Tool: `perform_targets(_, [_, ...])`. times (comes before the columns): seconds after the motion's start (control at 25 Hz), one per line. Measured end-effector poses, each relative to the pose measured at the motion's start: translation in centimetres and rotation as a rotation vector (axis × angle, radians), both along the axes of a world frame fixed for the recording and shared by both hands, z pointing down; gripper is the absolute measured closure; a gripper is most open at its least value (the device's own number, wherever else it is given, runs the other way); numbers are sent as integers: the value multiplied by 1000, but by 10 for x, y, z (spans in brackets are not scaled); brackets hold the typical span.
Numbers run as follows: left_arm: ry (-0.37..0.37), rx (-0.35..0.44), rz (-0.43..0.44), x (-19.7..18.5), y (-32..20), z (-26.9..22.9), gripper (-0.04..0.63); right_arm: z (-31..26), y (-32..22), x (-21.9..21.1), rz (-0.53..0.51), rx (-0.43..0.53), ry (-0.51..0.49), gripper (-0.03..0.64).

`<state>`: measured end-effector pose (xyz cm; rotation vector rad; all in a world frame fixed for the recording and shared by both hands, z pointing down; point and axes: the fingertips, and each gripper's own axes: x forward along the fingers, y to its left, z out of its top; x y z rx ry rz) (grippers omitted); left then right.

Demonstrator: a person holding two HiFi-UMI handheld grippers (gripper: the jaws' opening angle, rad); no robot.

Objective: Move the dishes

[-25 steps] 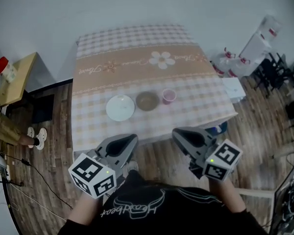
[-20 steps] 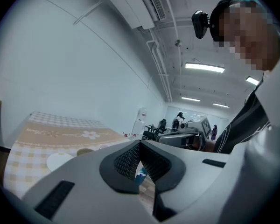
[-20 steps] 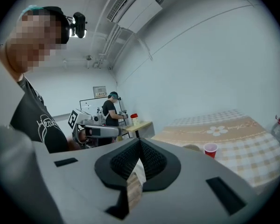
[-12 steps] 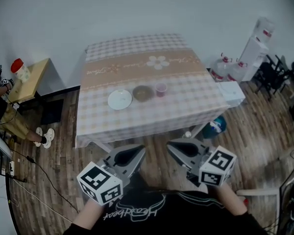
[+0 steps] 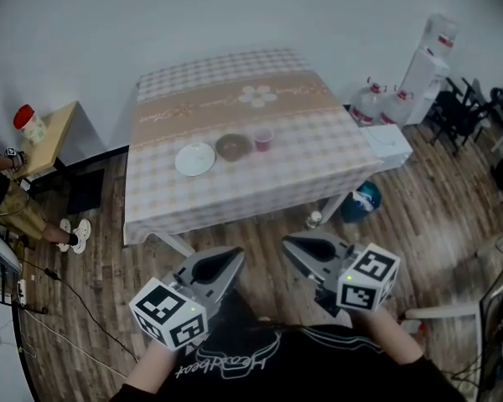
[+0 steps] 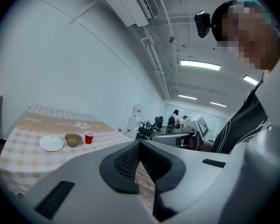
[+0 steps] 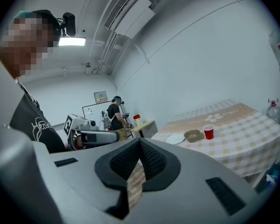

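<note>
A white plate (image 5: 194,158), a brown bowl (image 5: 232,146) and a red cup (image 5: 262,139) stand in a row on the checked tablecloth (image 5: 235,187). Both grippers hang over the wooden floor, well short of the table. My left gripper (image 5: 232,259) is shut with nothing in it, and so is my right gripper (image 5: 292,243). The left gripper view shows the plate (image 6: 52,143), bowl (image 6: 73,139) and cup (image 6: 89,137) far off to the left of its shut jaws. From the right gripper view, the plate (image 7: 175,138), bowl (image 7: 193,135) and cup (image 7: 208,131) lie far off to the right.
A small wooden side table (image 5: 49,136) with a red-lidded jar (image 5: 31,124) stands left of the table, a seated person (image 5: 4,199) beside it. Water bottles (image 5: 381,105), a dispenser (image 5: 432,53), a white box (image 5: 388,145) and chairs (image 5: 465,107) crowd the right. A teal object (image 5: 362,201) lies by the table leg.
The table with the dishes now looks smaller and farther away; both grippers have drawn back from its near edge over the floor. Their jaws stay shut.
</note>
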<state>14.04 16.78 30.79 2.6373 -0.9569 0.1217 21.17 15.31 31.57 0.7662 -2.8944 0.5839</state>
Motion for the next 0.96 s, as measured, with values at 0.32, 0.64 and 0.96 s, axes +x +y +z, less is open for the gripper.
perform_targets(0.32, [6, -8, -2, 1, 13, 3, 600, 3, 14, -1, -2, -14, 1, 606])
perform_targets(0.64, [8, -27, -31, -8, 23, 11, 600, 7, 23, -4, -5, -19, -2, 606])
perform_targets(0.96, [16, -22, -31, -6, 24, 10, 600, 6, 24, -1, 6, -17, -8, 606])
